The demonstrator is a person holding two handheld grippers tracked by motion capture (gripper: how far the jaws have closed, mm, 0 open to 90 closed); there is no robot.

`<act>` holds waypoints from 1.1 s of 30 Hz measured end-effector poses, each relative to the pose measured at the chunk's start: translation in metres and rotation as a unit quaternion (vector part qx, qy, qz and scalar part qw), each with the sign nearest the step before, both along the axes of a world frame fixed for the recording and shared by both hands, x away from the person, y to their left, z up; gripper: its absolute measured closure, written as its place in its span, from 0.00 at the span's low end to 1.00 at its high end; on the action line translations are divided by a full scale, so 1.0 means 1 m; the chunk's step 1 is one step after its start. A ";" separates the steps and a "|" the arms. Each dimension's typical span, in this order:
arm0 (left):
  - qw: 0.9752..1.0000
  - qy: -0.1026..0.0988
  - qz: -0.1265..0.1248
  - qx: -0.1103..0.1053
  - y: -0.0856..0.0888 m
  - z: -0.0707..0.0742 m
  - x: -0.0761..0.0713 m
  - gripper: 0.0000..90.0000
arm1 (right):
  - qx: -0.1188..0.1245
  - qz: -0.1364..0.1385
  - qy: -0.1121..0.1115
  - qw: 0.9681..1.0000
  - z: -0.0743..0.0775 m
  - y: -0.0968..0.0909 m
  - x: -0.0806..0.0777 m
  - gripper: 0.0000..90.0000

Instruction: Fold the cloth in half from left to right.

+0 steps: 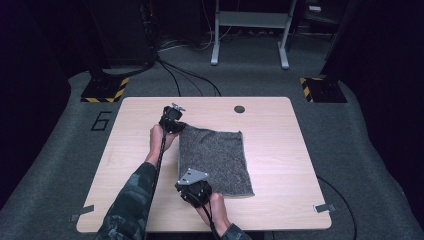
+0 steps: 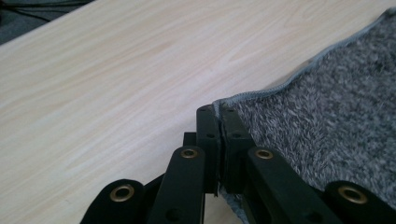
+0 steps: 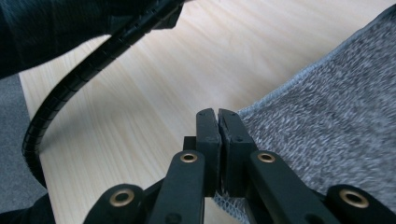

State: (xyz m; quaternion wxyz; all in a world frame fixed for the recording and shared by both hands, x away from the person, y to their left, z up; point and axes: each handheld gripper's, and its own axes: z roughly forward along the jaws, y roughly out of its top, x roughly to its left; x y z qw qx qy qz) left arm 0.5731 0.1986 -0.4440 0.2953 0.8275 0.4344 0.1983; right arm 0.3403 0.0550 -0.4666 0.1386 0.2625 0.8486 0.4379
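Dark grey carpet (image 1: pixel 60 165) covers the floor of a dim room, with cables trailing across it, a white metal stand (image 1: pixel 250 30) at the back, and black-and-yellow striped bases (image 1: pixel 102 90) near the far corners of the furniture. At the centre sits a pale wooden tabletop (image 1: pixel 280 130), with a small dark round hole (image 1: pixel 239 109) near its far edge.

On that tabletop, slightly left of centre, lies a grey fuzzy cloth (image 1: pixel 217 160), roughly rectangular and spread flat in a single layer. A person's two forearms enter from the bottom; the left one wears a dark patterned sleeve (image 1: pixel 131 200).

At the cloth's far left corner is the left gripper (image 1: pixel 172 120); in the left gripper view its fingers (image 2: pixel 208 135) are pressed together with the hemmed corner of the cloth (image 2: pixel 327 112) pinched between them. At the near left corner is the right gripper (image 1: pixel 192 187), topped by a grey three-cornered plate; in the right gripper view its fingers (image 3: pixel 208 135) are likewise clamped on the cloth's edge (image 3: pixel 327 112), and a ribbed black cable (image 3: pixel 70 88) arcs past.

Judging from this, the work looks to be at its start: both left corners are gripped, but the cloth is not yet lifted or folded. Carrying that edge across to the right side appears to be what remains.
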 end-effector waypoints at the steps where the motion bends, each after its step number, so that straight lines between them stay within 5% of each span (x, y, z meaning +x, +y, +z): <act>1: 1.000 -0.006 0.000 0.003 0.001 0.007 -0.001 0.98 | 0.004 0.000 -0.005 1.000 0.007 0.000 -0.001 0.97; 6: 1.000 -0.016 0.004 0.002 0.006 0.025 -0.001 0.98 | 0.019 0.001 -0.024 1.000 0.021 0.000 -0.004 0.97; 19: 0.998 -0.030 0.005 0.047 -0.003 0.075 -0.006 0.98 | 0.056 -0.003 -0.046 0.997 0.043 -0.006 -0.012 0.97; 26: 0.998 -0.019 -0.006 0.061 -0.026 0.068 -0.001 0.98 | 0.068 -0.021 -0.047 0.996 0.044 -0.026 -0.012 0.97; 33: 0.998 -0.001 -0.014 0.064 -0.053 0.050 0.009 0.98 | 0.053 -0.057 -0.036 0.996 0.027 -0.058 -0.009 0.97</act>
